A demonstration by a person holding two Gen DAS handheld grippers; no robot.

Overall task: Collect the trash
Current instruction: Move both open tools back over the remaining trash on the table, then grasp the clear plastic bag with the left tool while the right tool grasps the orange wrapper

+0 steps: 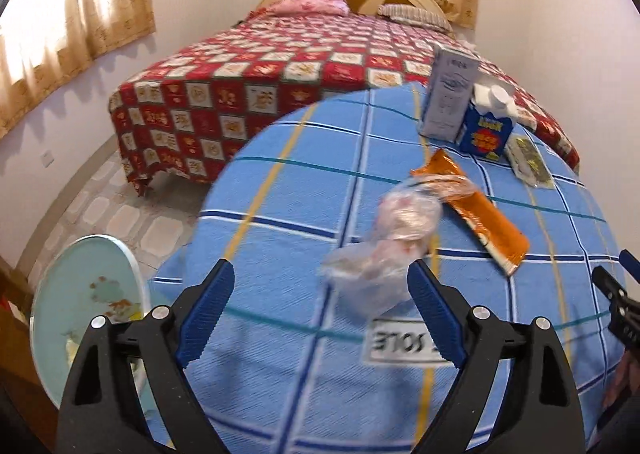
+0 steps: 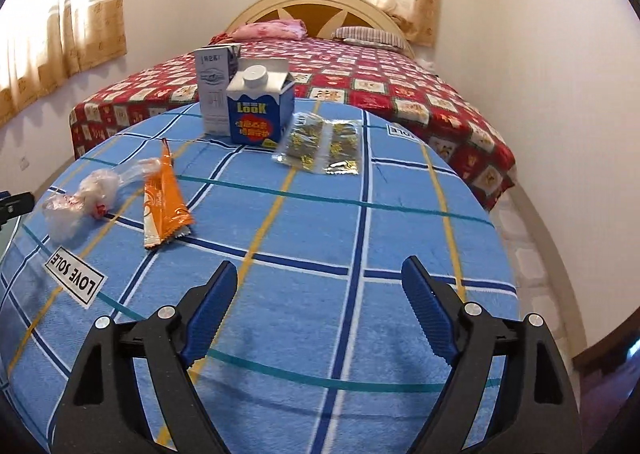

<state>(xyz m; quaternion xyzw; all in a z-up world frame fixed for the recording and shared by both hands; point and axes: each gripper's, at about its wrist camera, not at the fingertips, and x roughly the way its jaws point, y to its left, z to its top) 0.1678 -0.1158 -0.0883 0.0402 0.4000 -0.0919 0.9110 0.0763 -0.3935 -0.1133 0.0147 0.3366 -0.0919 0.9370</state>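
Trash lies on a round table under a blue checked cloth (image 2: 320, 238). A crumpled clear plastic bag (image 1: 384, 246) (image 2: 86, 196) lies just ahead of my left gripper (image 1: 322, 280), whose jaws stand open with nothing between them. Beside the bag is an orange wrapper (image 1: 476, 210) (image 2: 162, 200). At the far side stand a blue carton marked LOOK (image 2: 260, 110) (image 1: 486, 126) and a grey-white carton (image 2: 214, 88) (image 1: 450, 92), with a clear dark-printed packet (image 2: 324, 146) (image 1: 528, 160) beside them. My right gripper (image 2: 320, 274) is open over bare cloth.
A round pale-green glass-topped stand (image 1: 86, 306) sits low at the table's left. Behind the table is a bed with a red checked cover (image 2: 400, 94) and pillows. Curtained windows line the walls, and tiled floor (image 1: 120, 210) shows between bed and table.
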